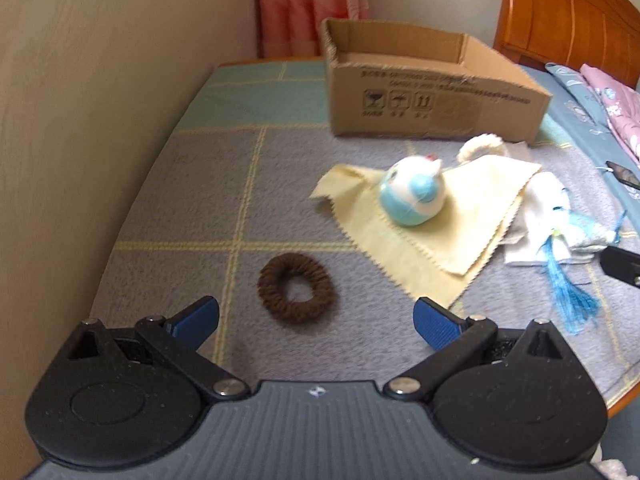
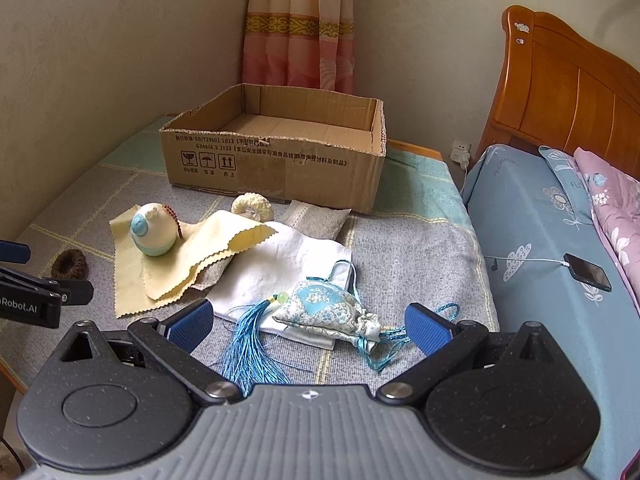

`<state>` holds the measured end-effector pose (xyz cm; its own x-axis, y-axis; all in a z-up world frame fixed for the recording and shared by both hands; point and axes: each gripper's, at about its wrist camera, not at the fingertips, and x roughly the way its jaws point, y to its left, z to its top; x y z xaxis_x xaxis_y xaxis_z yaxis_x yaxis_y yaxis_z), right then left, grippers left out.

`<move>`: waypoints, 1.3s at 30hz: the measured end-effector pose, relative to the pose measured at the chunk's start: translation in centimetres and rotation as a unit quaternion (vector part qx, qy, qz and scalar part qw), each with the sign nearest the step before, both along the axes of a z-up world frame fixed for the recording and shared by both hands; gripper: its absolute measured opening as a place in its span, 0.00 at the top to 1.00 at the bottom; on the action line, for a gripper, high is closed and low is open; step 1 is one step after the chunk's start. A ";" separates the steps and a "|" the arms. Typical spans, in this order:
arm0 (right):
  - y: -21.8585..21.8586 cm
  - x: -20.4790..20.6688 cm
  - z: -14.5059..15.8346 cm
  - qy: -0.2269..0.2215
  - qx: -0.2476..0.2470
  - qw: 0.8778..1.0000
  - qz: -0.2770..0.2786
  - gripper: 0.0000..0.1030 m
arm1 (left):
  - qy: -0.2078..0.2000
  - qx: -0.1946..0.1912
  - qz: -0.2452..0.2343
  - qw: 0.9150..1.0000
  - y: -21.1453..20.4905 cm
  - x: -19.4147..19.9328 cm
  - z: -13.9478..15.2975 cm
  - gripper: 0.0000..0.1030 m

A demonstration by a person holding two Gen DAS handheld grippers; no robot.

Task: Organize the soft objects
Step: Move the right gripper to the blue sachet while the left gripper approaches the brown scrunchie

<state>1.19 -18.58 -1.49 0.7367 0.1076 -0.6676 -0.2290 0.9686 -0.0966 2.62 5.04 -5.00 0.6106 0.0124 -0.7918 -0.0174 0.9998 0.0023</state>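
Left claw: the left claw (image 1: 316,322) is spread wide and holds nothing; the brown hair tie (image 1: 296,287) lies flat on the blanket just ahead of the gap, at 12 o'clock, touching neither finger.
Right claw: the right claw (image 2: 308,326) is also spread wide and empty; the blue pouch (image 2: 326,312) with its tassel (image 2: 250,350) lies between and just beyond the fingers, on a white cloth (image 2: 280,258).
Other soft things: a yellow cloth (image 2: 180,264) lies at 10 o'clock from the right claw, with a round blue-and-white toy (image 2: 153,230) sitting on it; a cream hair tie (image 2: 253,205) and a small grey pillow (image 2: 316,216) lie near the box front.
Box: the cardboard box (image 2: 276,160) stands open at 12 o'clock, nothing visible inside.
Surface: a grey and teal checked blanket (image 1: 180,184) covers the bench.
Room: wall at 9 o'clock, curtain (image 2: 300,24) behind the box, bed (image 2: 540,240) with wooden headboard (image 2: 568,92) and a phone (image 2: 588,272) at 3 o'clock.
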 end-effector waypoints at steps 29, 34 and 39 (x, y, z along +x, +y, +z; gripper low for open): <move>-0.7 2.0 -3.4 0.023 -0.005 1.000 0.010 0.00 | -0.052 -0.008 -0.010 0.999 1.8 0.8 -2.1 0.00; -1.2 2.7 -3.6 0.019 0.000 1.000 0.020 0.00 | -0.051 -0.010 -0.015 0.999 1.5 0.8 -2.2 0.00; -1.0 4.5 -3.7 0.001 -0.004 0.998 0.062 0.00 | -0.051 -0.010 -0.014 0.999 1.6 0.6 -2.2 0.00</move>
<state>5.70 -19.58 -5.19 0.7167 0.1930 -0.6702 -0.3473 0.9321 -0.1030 3.24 6.62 -7.25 0.6886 -0.0213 -0.7249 0.0112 0.9998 -0.0188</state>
